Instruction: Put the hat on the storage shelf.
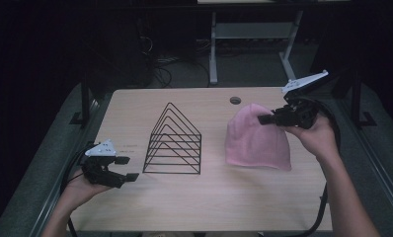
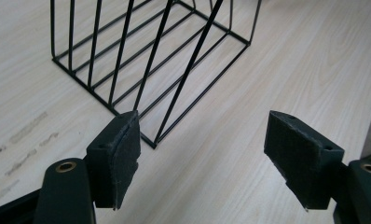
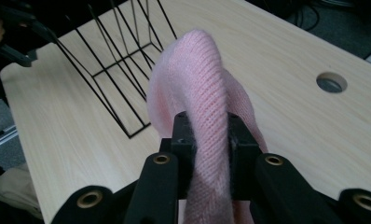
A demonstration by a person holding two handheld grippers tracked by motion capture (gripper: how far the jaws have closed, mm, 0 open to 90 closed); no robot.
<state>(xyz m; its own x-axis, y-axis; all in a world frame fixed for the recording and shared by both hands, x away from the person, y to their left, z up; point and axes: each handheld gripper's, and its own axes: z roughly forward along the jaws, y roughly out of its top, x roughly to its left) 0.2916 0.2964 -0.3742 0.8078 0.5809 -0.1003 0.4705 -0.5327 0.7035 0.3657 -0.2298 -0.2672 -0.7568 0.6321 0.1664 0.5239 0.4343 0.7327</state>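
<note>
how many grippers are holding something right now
1. The right gripper is shut on a fold of the pink knit hat. The left gripper is open near the black wire rack, holding nothing.

Obstacle: we see the wire rack (image 1: 173, 140) mid-table, pink beanie (image 1: 256, 138) near it.
Free room: we find bare table (image 1: 209, 197) along the near edge.

I see pink knit beanie (image 1: 256, 143) on table's right half, its top pinched up into ridge; black wire file rack (image 1: 174, 142) upright beside it, apart.
</note>
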